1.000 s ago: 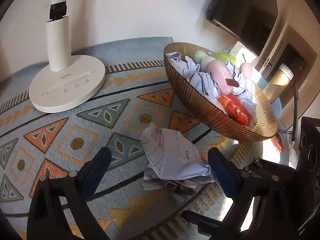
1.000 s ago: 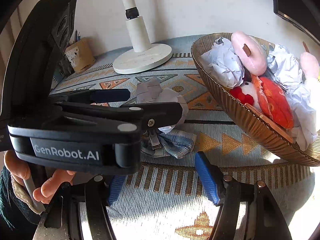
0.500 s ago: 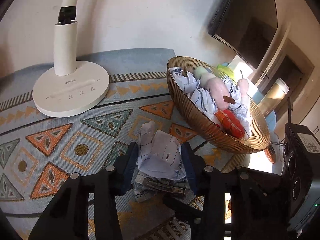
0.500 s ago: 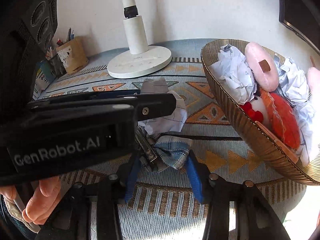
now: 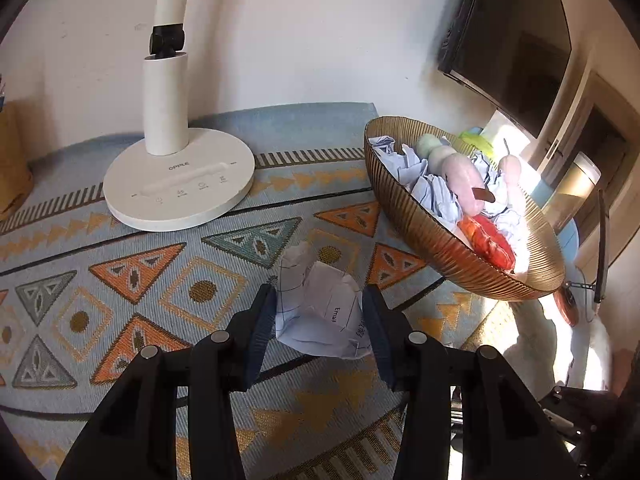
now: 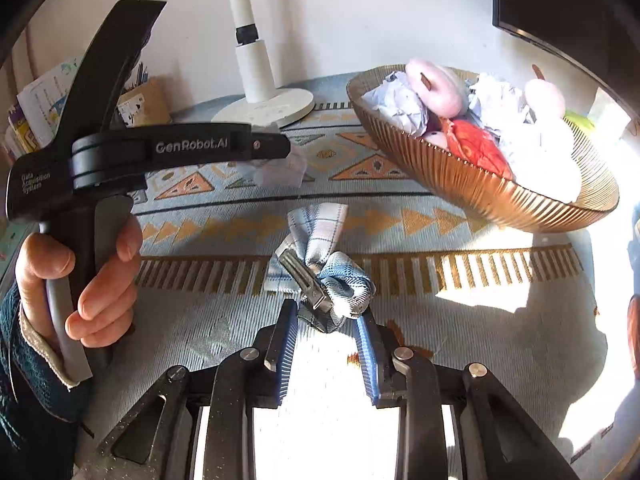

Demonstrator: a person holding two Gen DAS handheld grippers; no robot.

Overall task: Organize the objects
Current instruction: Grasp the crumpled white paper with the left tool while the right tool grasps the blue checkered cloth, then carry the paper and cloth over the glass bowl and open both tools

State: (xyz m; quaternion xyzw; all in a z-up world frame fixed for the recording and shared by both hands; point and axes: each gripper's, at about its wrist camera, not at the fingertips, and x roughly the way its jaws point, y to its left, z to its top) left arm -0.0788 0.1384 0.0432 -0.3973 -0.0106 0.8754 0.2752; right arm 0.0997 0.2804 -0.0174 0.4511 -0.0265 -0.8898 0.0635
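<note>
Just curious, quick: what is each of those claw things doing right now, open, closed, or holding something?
Left gripper: closed on the crumpled paper.
Right gripper: closed on the checked cloth bow with its metal clip.

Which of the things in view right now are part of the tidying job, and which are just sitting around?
In the job:
- crumpled paper, clamped in the left tongs
- plaid hair bow with metal clip, pinched in the right tongs
- gold ribbed bowl already holding paper balls and plush toys

Lying about:
- white desk lamp
- patterned mat
- cardboard pen holder
</note>
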